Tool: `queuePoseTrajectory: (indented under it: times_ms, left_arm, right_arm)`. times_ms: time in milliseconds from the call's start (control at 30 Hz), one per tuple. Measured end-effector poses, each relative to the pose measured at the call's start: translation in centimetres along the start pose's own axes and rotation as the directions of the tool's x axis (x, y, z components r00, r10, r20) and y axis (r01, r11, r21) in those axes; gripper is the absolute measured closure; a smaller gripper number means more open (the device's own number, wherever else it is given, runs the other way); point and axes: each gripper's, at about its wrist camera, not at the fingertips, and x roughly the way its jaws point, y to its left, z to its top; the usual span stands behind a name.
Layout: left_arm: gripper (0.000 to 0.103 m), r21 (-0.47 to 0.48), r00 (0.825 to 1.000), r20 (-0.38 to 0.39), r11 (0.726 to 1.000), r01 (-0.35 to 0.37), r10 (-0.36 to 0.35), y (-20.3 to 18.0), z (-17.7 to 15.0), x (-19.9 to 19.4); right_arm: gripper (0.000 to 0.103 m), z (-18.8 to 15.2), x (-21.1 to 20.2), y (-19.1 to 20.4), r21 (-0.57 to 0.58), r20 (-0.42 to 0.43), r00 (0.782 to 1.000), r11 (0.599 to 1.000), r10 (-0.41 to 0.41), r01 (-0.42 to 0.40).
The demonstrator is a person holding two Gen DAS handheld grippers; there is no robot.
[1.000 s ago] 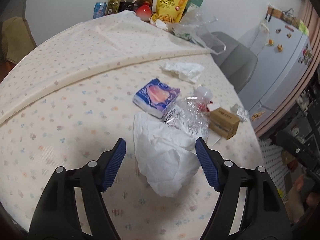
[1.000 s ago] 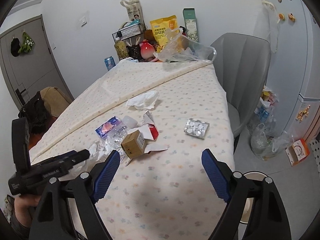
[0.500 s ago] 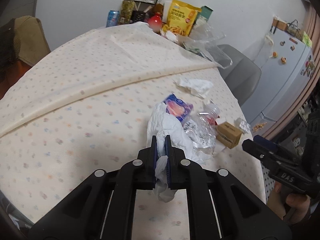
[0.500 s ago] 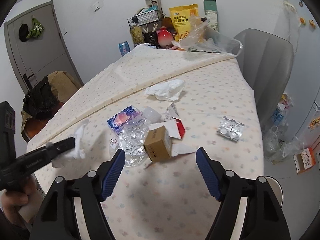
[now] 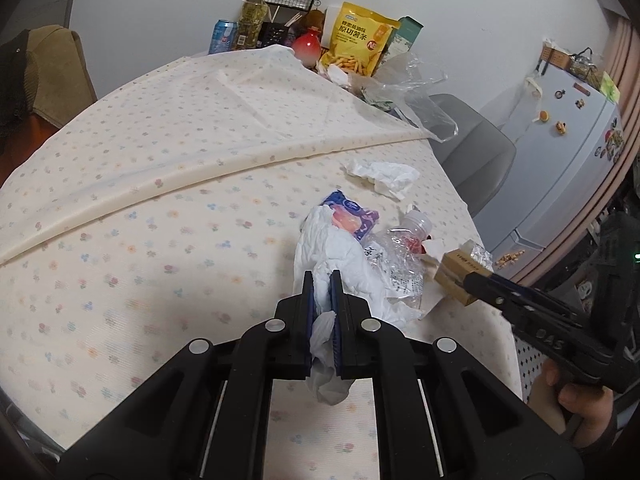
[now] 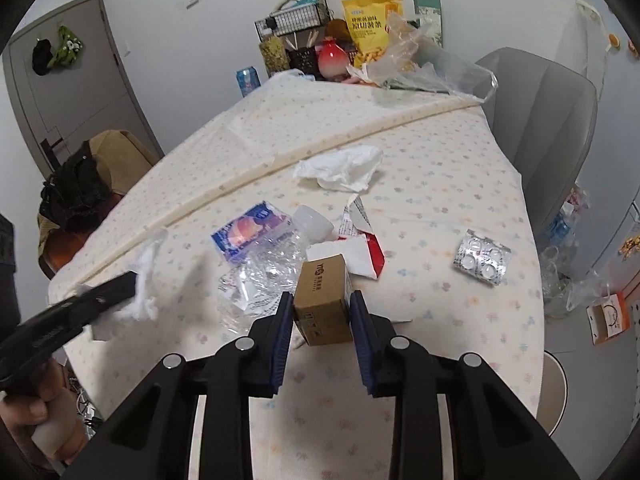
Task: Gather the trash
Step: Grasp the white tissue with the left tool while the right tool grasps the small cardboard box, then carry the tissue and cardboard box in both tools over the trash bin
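Note:
My left gripper (image 5: pixel 322 280) is shut on a crumpled white tissue (image 5: pixel 336 248) and holds it just above the flowered table (image 5: pixel 140 248). The tissue (image 6: pixel 144 280) also shows at the left of the right wrist view. My right gripper (image 6: pixel 321 304) has its jaws closing on a small brown cardboard box (image 6: pixel 320 280), with both blue pads against its sides. Beside the box (image 5: pixel 456 270) lie a crushed clear plastic bottle (image 6: pixel 272 264), a blue tissue packet (image 6: pixel 248 232), a torn red-and-white carton (image 6: pixel 360 248), another crumpled tissue (image 6: pixel 344 168) and a foil blister pack (image 6: pixel 482 256).
At the table's far end stand a yellow snack bag (image 6: pixel 370 24), a drink can (image 6: pixel 248 80), a wire basket and a loose clear plastic bag (image 6: pixel 432 72). A grey chair (image 6: pixel 548 120) sits at the right edge, with bags on the floor (image 6: pixel 576 292) below it.
The left jaws shut on the white tissue and lifted it a little. The right gripper moved in over the brown box and its jaws narrowed onto the box's sides.

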Motion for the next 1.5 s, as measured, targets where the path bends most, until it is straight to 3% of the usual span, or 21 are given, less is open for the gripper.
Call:
queuePoseTrajectory:
  times_ms: [400,667,1167,1500]
  left_arm:
    - [0.095,0.074,0.999,-0.001,0.997,0.033,-0.033,-6.0,0.4,1.2]
    - [0.095,0.148,0.996,-0.039,0.985,0.086,-0.081,-12.0,0.2,3.3]
    - [0.095,0.260,0.973,-0.109,0.940,0.223,-0.201,-22.4,-0.7,6.5]
    - [0.095,0.312,0.961,-0.182,0.915,0.257,-0.208,-27.5,-2.2,9.6]
  right_arm:
    - [0.074,-1.3,-6.7,-4.1,0.051,0.100,0.994,0.998,-0.031,0.026]
    - [0.074,-2.7,-10.4,-10.1,0.159,0.153,0.985,0.986,-0.081,0.057]
    - [0.074,-6.0,-13.5,-19.1,0.322,0.134,0.968,0.933,-0.213,0.161]
    - [0.074,-8.5,-13.0,-24.2,0.404,0.100,0.964,0.895,-0.246,0.187]
